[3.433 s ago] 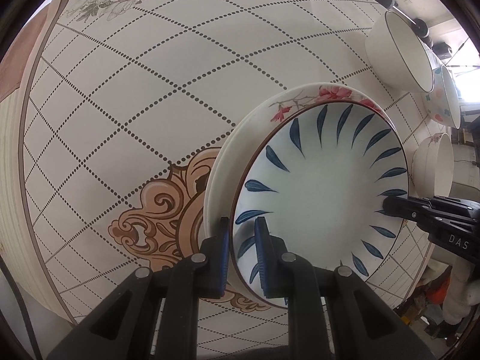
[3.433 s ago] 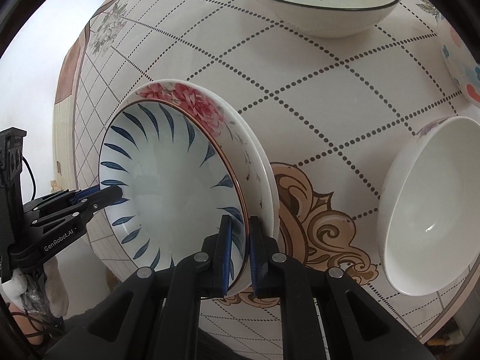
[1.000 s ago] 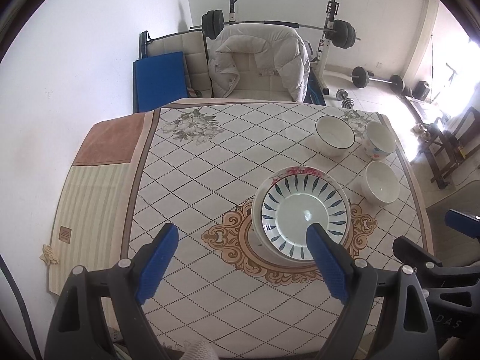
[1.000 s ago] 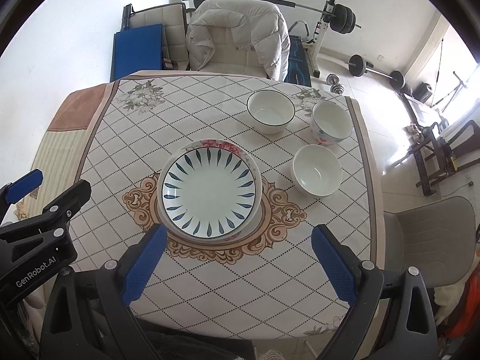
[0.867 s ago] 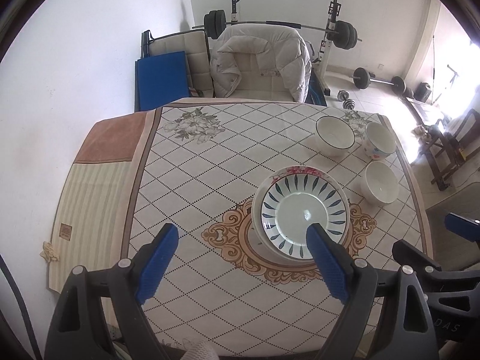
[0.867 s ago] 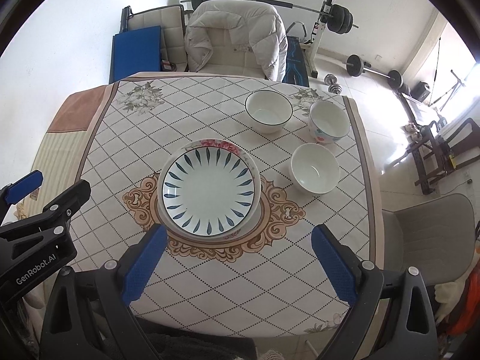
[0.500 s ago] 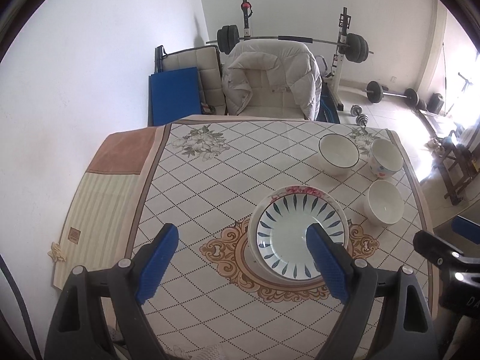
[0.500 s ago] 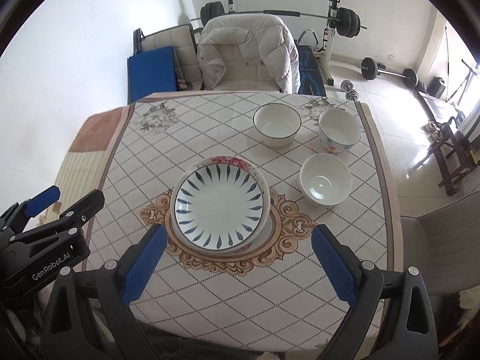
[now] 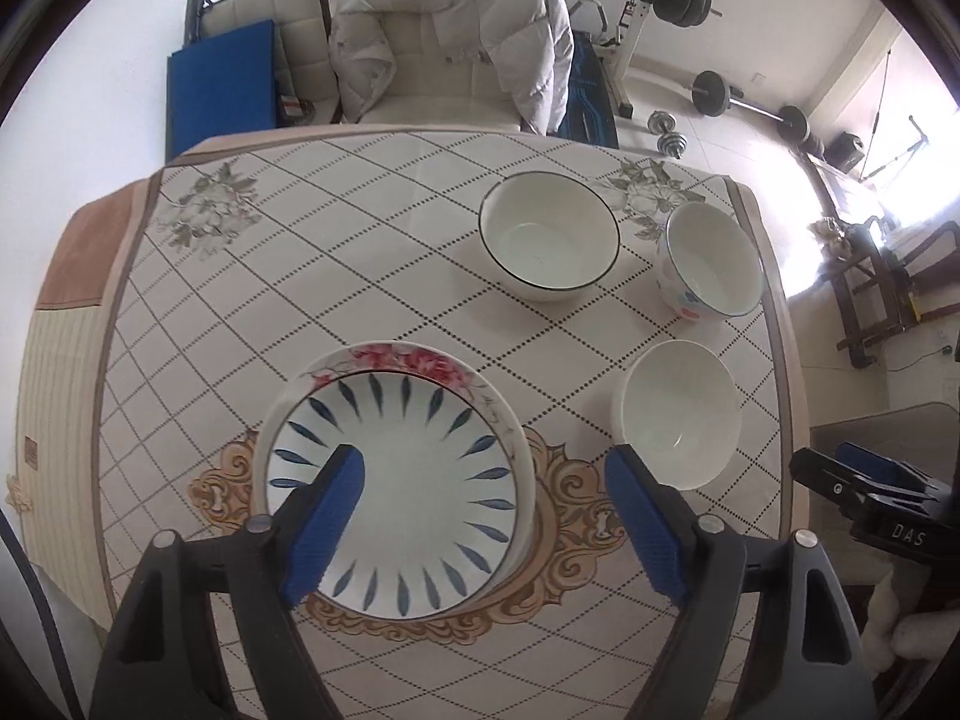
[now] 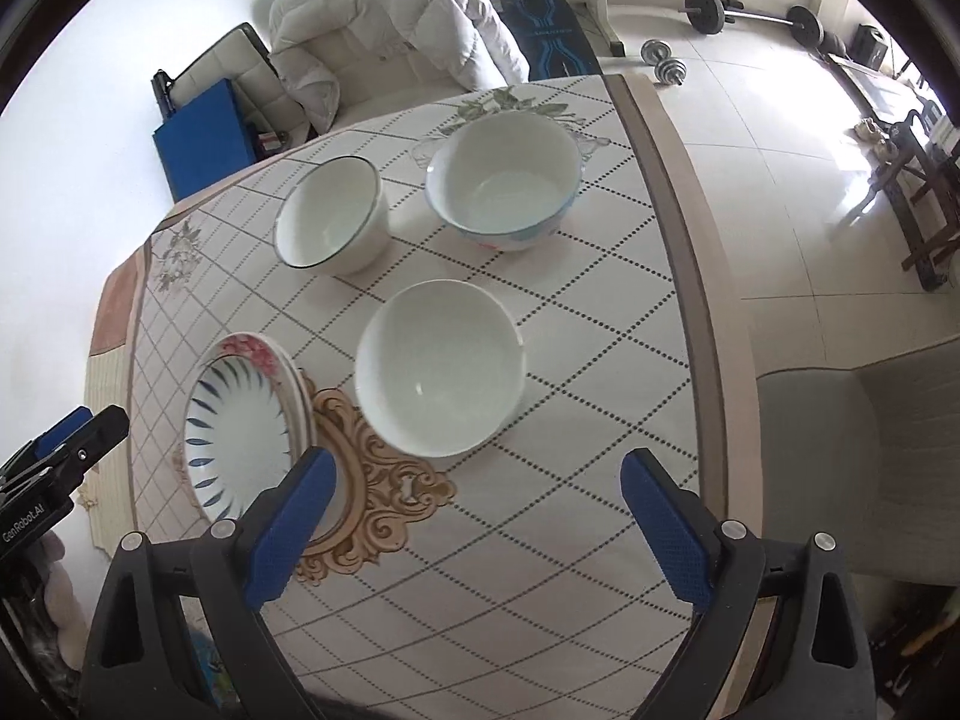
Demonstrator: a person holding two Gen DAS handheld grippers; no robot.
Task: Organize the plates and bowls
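Both the left gripper (image 9: 480,480) and right gripper (image 10: 477,483) are held apart, empty, the left's jaws having just narrowed. The plain white bowl (image 10: 438,375) could be tipped if its rim is caught off-centre.

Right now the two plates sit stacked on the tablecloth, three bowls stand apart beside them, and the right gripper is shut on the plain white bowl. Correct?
Not quite. In the right wrist view the right gripper is open and holds nothing; the plain white bowl sits free on the tablecloth. The stacked plates and three separate bowls are as stated.
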